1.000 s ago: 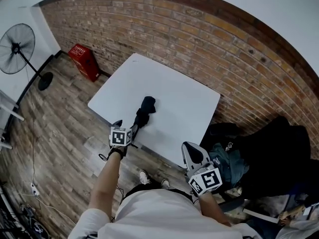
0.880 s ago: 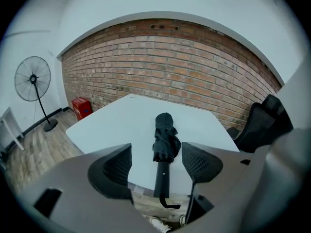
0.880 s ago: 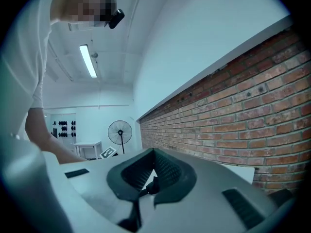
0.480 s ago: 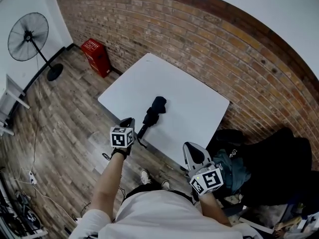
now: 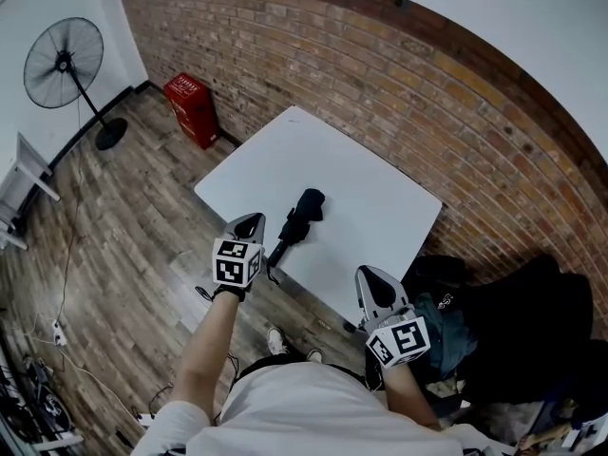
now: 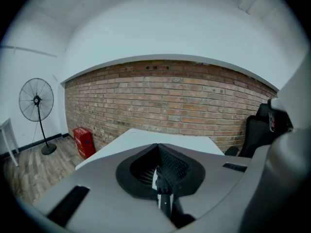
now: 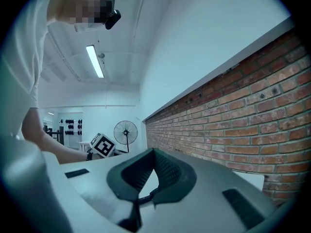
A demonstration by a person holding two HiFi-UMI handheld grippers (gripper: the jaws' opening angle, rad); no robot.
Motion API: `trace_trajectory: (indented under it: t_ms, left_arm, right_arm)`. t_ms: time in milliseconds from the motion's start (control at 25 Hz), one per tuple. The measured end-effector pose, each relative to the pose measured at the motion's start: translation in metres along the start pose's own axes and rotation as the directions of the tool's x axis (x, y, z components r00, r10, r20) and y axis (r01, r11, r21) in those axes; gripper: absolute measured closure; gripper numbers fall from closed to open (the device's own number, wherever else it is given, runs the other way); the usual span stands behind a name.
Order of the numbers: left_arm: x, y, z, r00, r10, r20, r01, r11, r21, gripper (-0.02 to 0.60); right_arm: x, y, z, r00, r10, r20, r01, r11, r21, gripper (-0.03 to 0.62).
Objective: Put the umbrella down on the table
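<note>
Folded black fabric umbrella flat on white square desk, near front edge: put-down apparently done. Left tool closed, empty, apart from umbrella (only withdrawal left, seemingly). Right tool closed, empty, off desk's near corner.
</note>
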State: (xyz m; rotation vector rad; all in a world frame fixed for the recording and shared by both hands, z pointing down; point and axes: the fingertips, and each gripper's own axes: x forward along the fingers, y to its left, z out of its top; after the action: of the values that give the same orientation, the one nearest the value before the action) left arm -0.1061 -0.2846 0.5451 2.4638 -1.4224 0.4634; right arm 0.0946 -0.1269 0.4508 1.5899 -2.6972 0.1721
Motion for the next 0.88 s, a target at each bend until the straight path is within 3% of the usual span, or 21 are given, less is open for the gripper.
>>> trace_trajectory:
  t_ms: [280, 520, 680, 880]
  left_arm:
    - [-0.049, 0.002, 0.068, 0.985, -0.001, 0.173, -0.013, 0.997, 0.079, 0.558]
    - [-0.111, 0.007, 0.111, 0.944, -0.002, 0.33, -0.051, 0.987, 0.152, 0.558]
    - [-0.148, 0.016, 0.122, 0.918, 0.037, 0.396, -0.107, 0.982, 0.156, 0.557]
    - [-0.188, 0.022, 0.106, 0.896, 0.084, 0.436, -0.15, 0.982, 0.119, 0.558]
  right_arm:
    - [0.006, -0.018, 0.022, 0.998, -0.013, 0.057, 0.009, 0.996, 0.085, 0.576]
    - [0.012, -0.034, 0.035, 0.995, -0.033, 0.091, 0.024, 0.995, 0.098, 0.575]
    - [0.018, -0.046, 0.044, 0.993, -0.048, 0.111, 0.039, 0.995, 0.089, 0.576]
    - [0.017, -0.056, 0.048, 0.991, -0.074, 0.116, 0.064, 0.995, 0.081, 0.576]
